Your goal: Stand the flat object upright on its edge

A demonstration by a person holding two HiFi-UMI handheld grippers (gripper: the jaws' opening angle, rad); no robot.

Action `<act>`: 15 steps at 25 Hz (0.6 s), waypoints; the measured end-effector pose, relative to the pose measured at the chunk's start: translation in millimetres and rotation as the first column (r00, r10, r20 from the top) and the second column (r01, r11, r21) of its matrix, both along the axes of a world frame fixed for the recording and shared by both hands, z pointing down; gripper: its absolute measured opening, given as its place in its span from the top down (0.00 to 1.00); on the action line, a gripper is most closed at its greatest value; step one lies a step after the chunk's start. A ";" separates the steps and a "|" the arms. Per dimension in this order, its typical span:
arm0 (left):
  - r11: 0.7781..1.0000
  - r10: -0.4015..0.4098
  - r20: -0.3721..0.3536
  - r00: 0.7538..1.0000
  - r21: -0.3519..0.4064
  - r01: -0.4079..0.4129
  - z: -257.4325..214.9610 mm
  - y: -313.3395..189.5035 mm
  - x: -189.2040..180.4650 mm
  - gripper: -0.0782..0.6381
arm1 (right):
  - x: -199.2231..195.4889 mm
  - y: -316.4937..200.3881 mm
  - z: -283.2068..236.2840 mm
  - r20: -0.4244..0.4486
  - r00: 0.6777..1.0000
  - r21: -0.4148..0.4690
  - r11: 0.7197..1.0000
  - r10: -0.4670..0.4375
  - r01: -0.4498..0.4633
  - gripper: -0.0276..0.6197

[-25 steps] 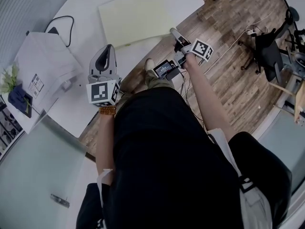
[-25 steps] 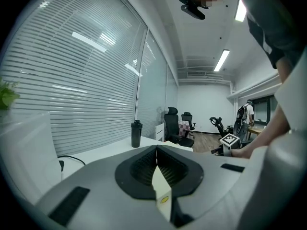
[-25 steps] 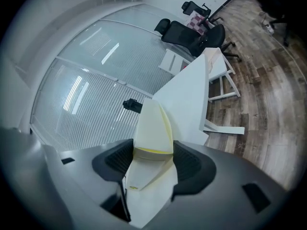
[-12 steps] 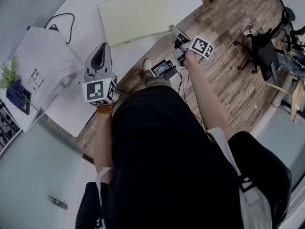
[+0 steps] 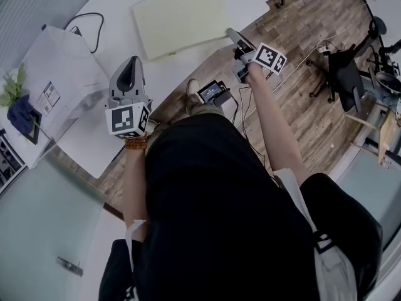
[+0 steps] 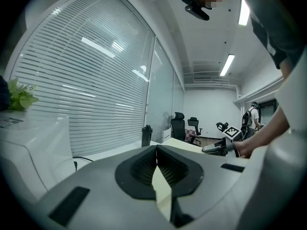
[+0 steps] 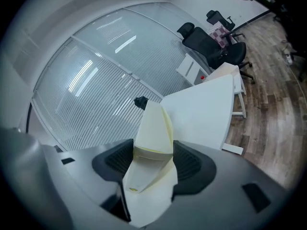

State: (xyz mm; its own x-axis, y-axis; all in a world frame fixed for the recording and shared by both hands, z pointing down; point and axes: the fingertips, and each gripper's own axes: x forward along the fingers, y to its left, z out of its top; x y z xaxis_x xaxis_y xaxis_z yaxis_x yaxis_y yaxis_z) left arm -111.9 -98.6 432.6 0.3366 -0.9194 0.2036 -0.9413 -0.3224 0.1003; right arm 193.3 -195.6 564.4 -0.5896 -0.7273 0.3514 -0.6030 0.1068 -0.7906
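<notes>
The flat object is a pale yellow board (image 5: 182, 17) on the round white table (image 5: 169, 74); in the head view it fills the table's far part. My right gripper (image 5: 231, 34) is at the board's right corner. In the right gripper view the board (image 7: 156, 123) fills the gap between the pads, so my right gripper (image 7: 153, 153) is shut on its thick edge. My left gripper (image 5: 131, 63) hovers over the table's near side, short of the board, shut with nothing in it. In the left gripper view my left gripper (image 6: 157, 151) has its jaws together, and the board (image 6: 184, 146) shows beyond them.
A white box (image 5: 59, 74) with a plant (image 5: 11, 86) beside it stands on the table's left, with a black cable (image 5: 81, 21) behind. A black bottle (image 6: 146, 135) stands at the far edge. A small screen device (image 5: 212, 91) hangs by the person's front. Office chairs (image 5: 351, 74) stand on the wooden floor.
My right gripper has risen a little at the board's corner, rolling as it went. My left gripper has drifted left and farther over the table. Neither gripper's jaws have changed.
</notes>
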 end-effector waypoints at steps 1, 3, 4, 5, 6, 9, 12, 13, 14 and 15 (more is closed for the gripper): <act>1.000 -0.005 0.000 1.000 0.002 0.005 -0.5 0.4 -2.9 0.88 | -2.4 -2.5 -3.5 -0.010 1.000 0.008 1.000 -0.009 0.009 0.57; 1.000 -0.010 0.001 1.000 0.006 0.010 -1.3 1.5 -8.1 0.88 | -7.1 -7.1 -11.0 -0.031 0.999 0.029 0.999 -0.020 0.021 0.57; 1.000 -0.010 0.002 1.000 0.008 0.010 -1.7 2.2 -10.1 0.88 | -9.2 -8.9 -14.6 -0.041 0.999 0.039 0.999 -0.023 0.025 0.57; 1.000 -0.011 0.003 1.000 0.010 0.011 -2.0 2.7 -11.6 0.88 | -11.0 -10.3 -18.0 -0.051 0.998 0.047 0.998 -0.026 0.029 0.57; 1.000 -0.011 0.003 1.000 0.011 0.011 -2.4 3.1 -13.0 0.88 | -12.8 -11.7 -21.0 -0.060 0.998 0.052 0.998 -0.031 0.034 0.57; 1.000 -0.014 0.002 1.000 0.013 0.014 -3.3 4.2 -18.2 0.88 | -19.0 -14.5 -28.8 -0.085 0.995 0.065 0.996 -0.048 0.053 0.57; 1.000 -0.019 -0.002 1.000 0.019 0.019 -5.8 4.3 -22.7 0.88 | -24.1 -16.3 -37.8 -0.109 0.992 0.083 0.994 -0.062 0.071 0.57; 1.000 -0.020 -0.003 1.000 0.022 0.020 -7.0 4.1 -23.8 0.88 | -25.0 -17.1 -40.8 -0.117 0.991 0.090 0.993 -0.065 0.076 0.57; 0.999 -0.021 -0.004 1.000 0.024 0.021 -8.3 4.1 -24.8 0.88 | -25.9 -17.7 -43.6 -0.124 0.990 0.096 0.992 -0.069 0.081 0.57; 0.999 -0.022 -0.004 1.000 0.026 0.022 -9.4 4.4 -25.9 0.88 | -27.0 -18.0 -46.1 -0.131 0.989 0.101 0.991 -0.072 0.086 0.57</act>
State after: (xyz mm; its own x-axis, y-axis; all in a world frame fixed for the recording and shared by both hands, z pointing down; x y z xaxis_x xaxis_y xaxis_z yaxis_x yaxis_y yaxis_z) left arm -137.8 -94.2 423.1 0.3173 -0.9314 0.1784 -0.9477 -0.3044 0.0960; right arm 166.4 -213.6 518.3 -0.6022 -0.7174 0.3502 -0.6838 0.2371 -0.6901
